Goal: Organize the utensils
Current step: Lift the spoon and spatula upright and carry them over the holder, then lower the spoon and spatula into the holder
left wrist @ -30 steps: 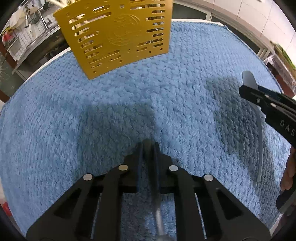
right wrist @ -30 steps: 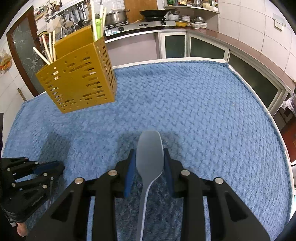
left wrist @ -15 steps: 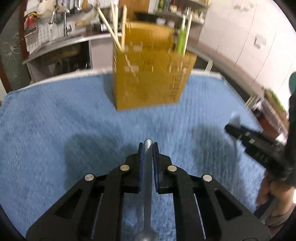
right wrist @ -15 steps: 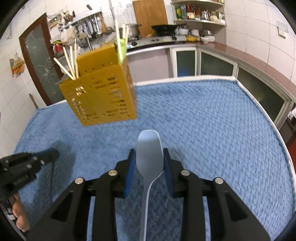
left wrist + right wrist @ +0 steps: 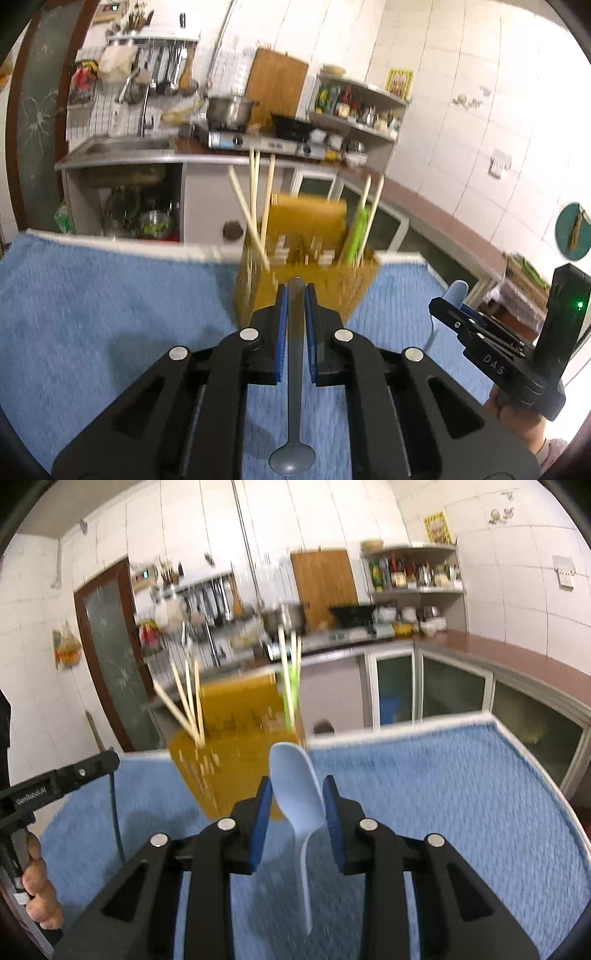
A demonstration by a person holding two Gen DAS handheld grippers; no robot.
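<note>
From the left wrist view, the left tongs [image 5: 295,295] are closed tight on the handle of a grey spoon [image 5: 294,406], whose small bowl points back toward the camera and whose handle tip pokes out ahead between the blue pads. Straight in front stands the yellow utensil holder [image 5: 332,291] on the blue-towelled surface [image 5: 110,302], already holding chopsticks [image 5: 255,206] and a green utensil [image 5: 356,236]. The right tongs [image 5: 448,308] show at the right edge, with a pale spoon tip beside them.

From the right wrist view, the right tongs [image 5: 295,794] grip a pale blue spoon [image 5: 297,794] across its bowl, handle trailing toward the camera. The holder [image 5: 236,753] sits just ahead and to the left; the left tongs [image 5: 107,762] reach in from the left.

The step in hand appears to be carrying both spoons to the holder. Next, each should probably be lifted above the rim, tipped upright over a free compartment clear of the chopsticks, then let go
</note>
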